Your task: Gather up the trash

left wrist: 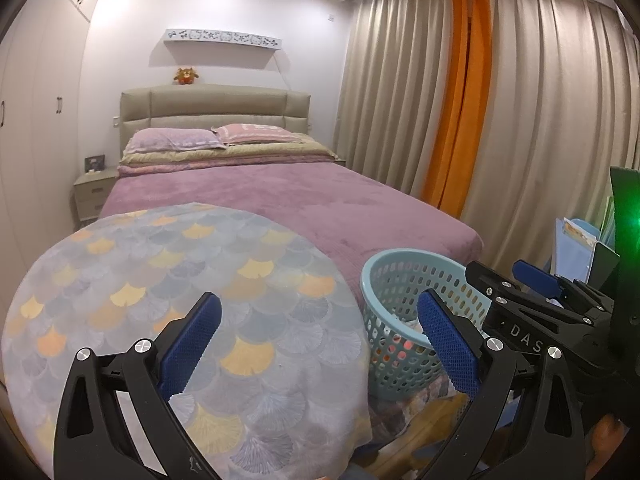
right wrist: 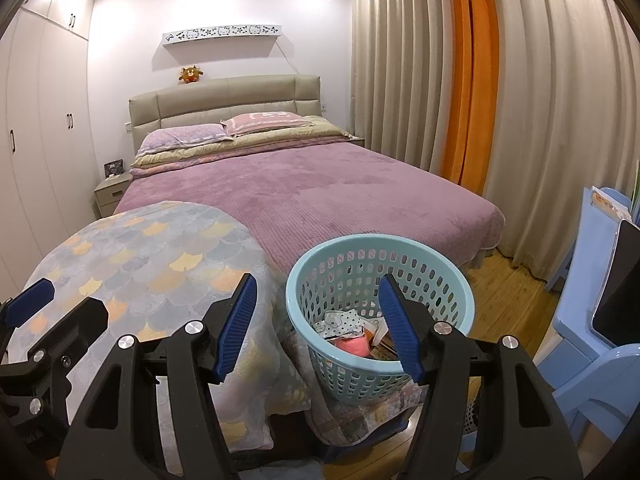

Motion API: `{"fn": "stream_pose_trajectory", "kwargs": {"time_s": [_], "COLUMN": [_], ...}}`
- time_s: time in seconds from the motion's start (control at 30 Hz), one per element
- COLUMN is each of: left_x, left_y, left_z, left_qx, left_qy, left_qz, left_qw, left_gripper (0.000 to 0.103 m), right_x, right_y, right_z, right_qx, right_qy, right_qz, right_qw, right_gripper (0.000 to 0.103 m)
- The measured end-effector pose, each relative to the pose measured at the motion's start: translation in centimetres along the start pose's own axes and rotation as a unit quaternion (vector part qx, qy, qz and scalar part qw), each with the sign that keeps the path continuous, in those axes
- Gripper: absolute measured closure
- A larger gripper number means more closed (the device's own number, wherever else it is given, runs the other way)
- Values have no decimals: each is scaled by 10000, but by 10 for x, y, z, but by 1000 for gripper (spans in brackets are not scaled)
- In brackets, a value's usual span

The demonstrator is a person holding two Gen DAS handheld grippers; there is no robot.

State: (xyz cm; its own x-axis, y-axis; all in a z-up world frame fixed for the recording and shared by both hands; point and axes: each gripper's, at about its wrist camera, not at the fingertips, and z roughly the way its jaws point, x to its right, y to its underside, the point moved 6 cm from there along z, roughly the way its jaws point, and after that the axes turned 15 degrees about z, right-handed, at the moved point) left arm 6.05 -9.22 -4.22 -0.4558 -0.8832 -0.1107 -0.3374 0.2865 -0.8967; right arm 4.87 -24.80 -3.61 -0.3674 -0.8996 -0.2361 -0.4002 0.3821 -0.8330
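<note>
A light blue perforated basket (right wrist: 424, 280) stands at the foot of the bed and holds trash (right wrist: 352, 338): crumpled paper, a pink item and wrappers. It also shows in the left wrist view (left wrist: 396, 288). My right gripper (right wrist: 318, 320) is open and empty, just above the basket's near left rim. My left gripper (left wrist: 320, 340) is open and empty over a round table with a scale-patterned cloth (left wrist: 160, 280). The right gripper's body shows in the left wrist view (left wrist: 536, 308); the left gripper's finger shows at the right wrist view's left edge (right wrist: 30, 302).
A bed with a purple cover (right wrist: 320, 196) lies behind table and basket. Beige and orange curtains (right wrist: 472, 80) hang at right. Light blue plastic chairs (right wrist: 592, 280) stand at right on the wood floor. Wardrobes (right wrist: 36, 120) line the left wall.
</note>
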Motion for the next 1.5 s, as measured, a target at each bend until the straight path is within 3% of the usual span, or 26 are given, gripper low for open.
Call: {"fn": "stream_pose_trajectory", "kwargs": {"time_s": [1.5], "left_x": [-1], "left_y": [1], "left_z": [-3], "left_qx": [42], "left_qy": [-58], "left_qz": [85], "left_qw": [9999], "left_gripper": [8], "right_x": [-2], "right_y": [3], "right_z": [3], "right_qx": [-134], "right_qy": [-73], "right_qz": [-9], "right_qw": [9999], "right_gripper": [44]}}
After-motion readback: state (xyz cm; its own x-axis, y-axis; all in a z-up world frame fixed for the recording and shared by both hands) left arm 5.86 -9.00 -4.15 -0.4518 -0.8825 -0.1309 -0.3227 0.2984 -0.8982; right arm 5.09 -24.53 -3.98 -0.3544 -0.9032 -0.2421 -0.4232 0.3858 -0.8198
